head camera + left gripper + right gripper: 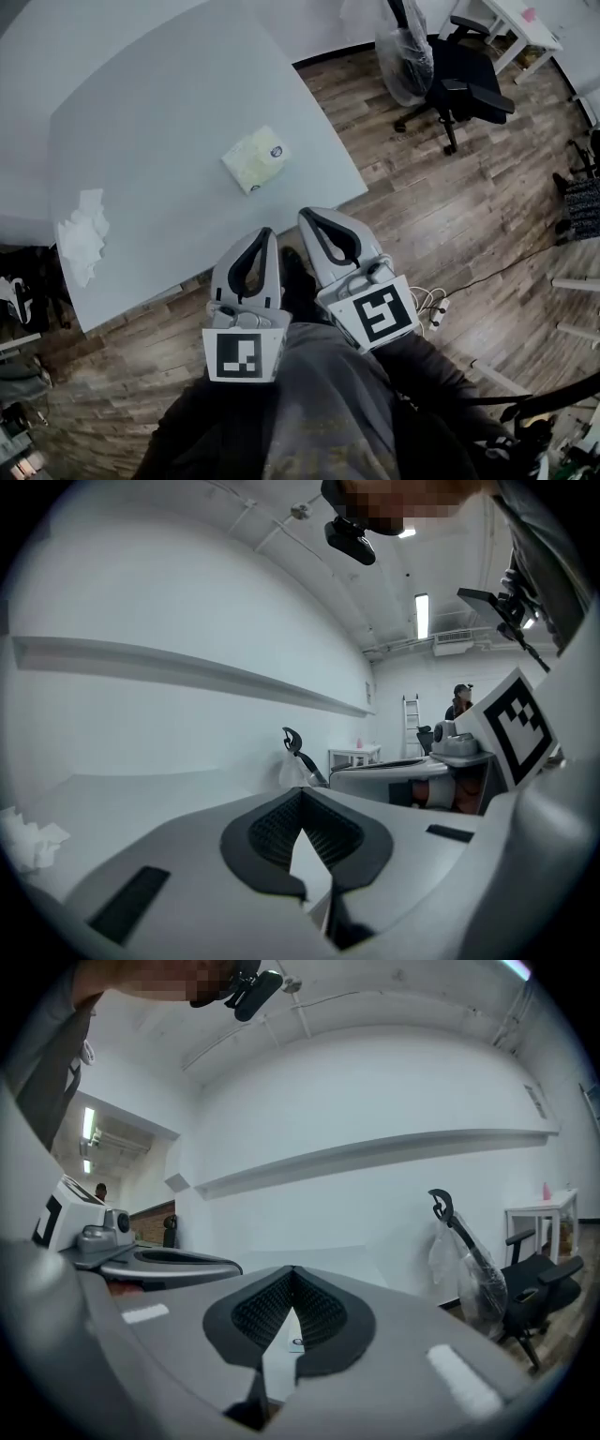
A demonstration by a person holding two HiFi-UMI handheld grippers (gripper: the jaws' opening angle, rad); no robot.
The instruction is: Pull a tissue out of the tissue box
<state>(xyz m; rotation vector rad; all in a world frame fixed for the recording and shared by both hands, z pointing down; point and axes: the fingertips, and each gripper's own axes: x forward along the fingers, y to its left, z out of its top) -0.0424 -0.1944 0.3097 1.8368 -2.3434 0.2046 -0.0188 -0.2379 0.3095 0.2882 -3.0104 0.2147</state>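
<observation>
A pale yellow tissue pack lies on the grey table, near its front right corner. Both grippers are held close to my body, off the table's near edge and short of the pack. The left gripper is shut with nothing in it, and so is the right gripper; their tips point toward the pack. In the left gripper view the left gripper has its pads meeting at the tip. The right gripper looks the same, and a sliver of the pack shows through the gap below its tip.
A crumpled white tissue lies at the table's left edge, also seen as the tissue. A black office chair and a plastic-wrapped item stand on the wooden floor at the right. A power strip lies near my legs.
</observation>
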